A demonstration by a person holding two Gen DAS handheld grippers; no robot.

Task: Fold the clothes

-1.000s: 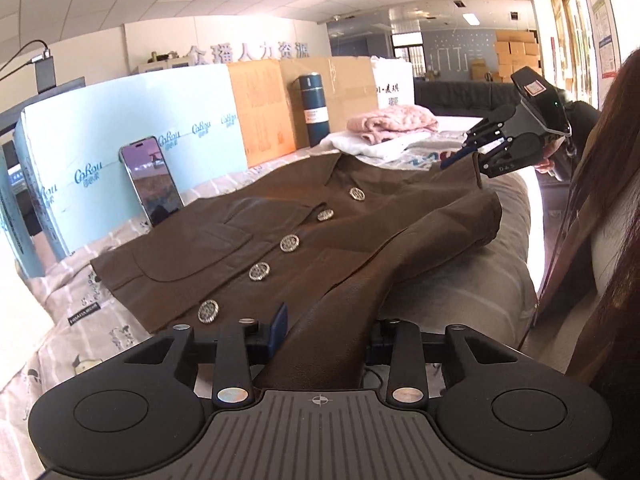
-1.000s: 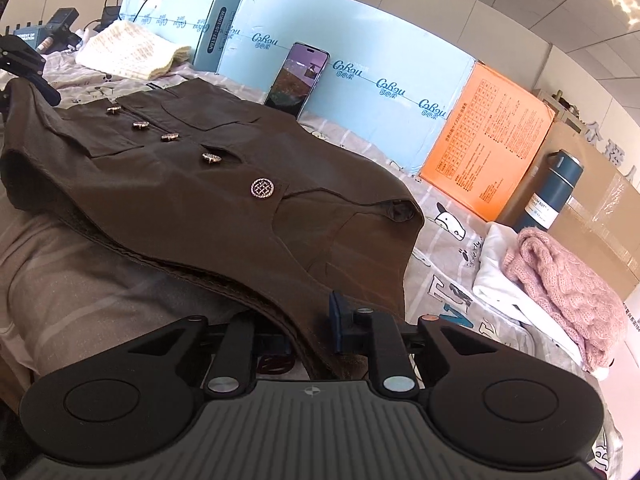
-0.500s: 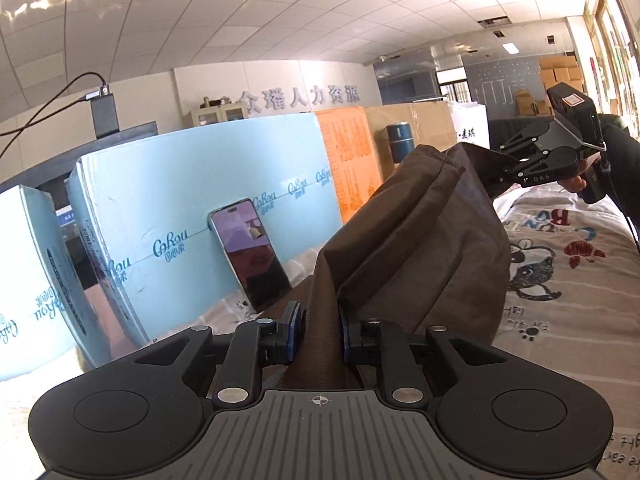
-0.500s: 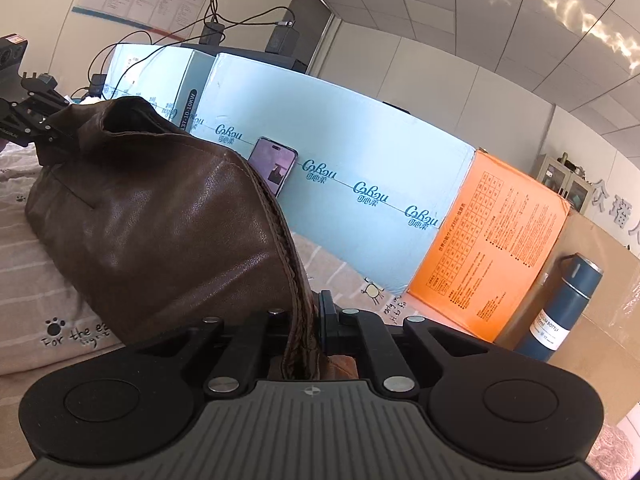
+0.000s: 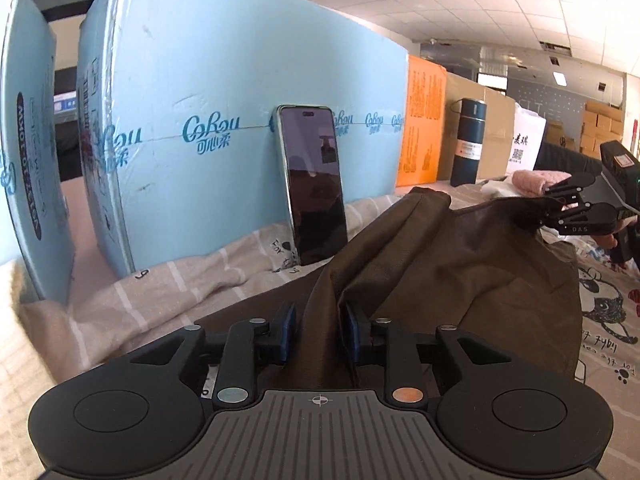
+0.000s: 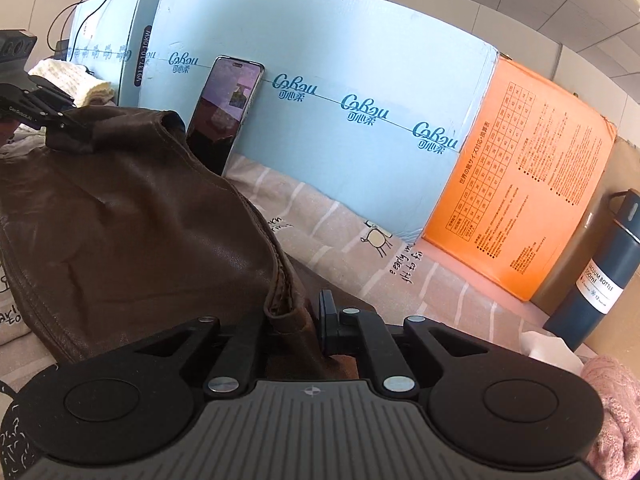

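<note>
A brown leather-look jacket (image 5: 460, 264) hangs slack between my two grippers, just above the printed bedsheet (image 5: 192, 280), its back side outward. My left gripper (image 5: 318, 330) is shut on a bunched edge of it. My right gripper (image 6: 296, 322) is shut on the opposite seamed edge of the jacket (image 6: 132, 232). Each gripper shows in the other's view: the right one at the far right (image 5: 560, 208), the left one at the far left (image 6: 44, 116). The jacket's buttons are hidden.
Blue foam boards (image 5: 224, 128) stand along the back with a phone (image 5: 314, 188) leaning on them. An orange box (image 6: 528, 192) and a dark blue bottle (image 6: 600, 268) stand further right. A pink knit (image 6: 616, 408) lies at the right, a cream knit (image 6: 76, 80) at the left.
The jacket was lifted off the bed by both grippers and carried toward the foam boards. It has now come lower, with the grippers close to the sheet.
</note>
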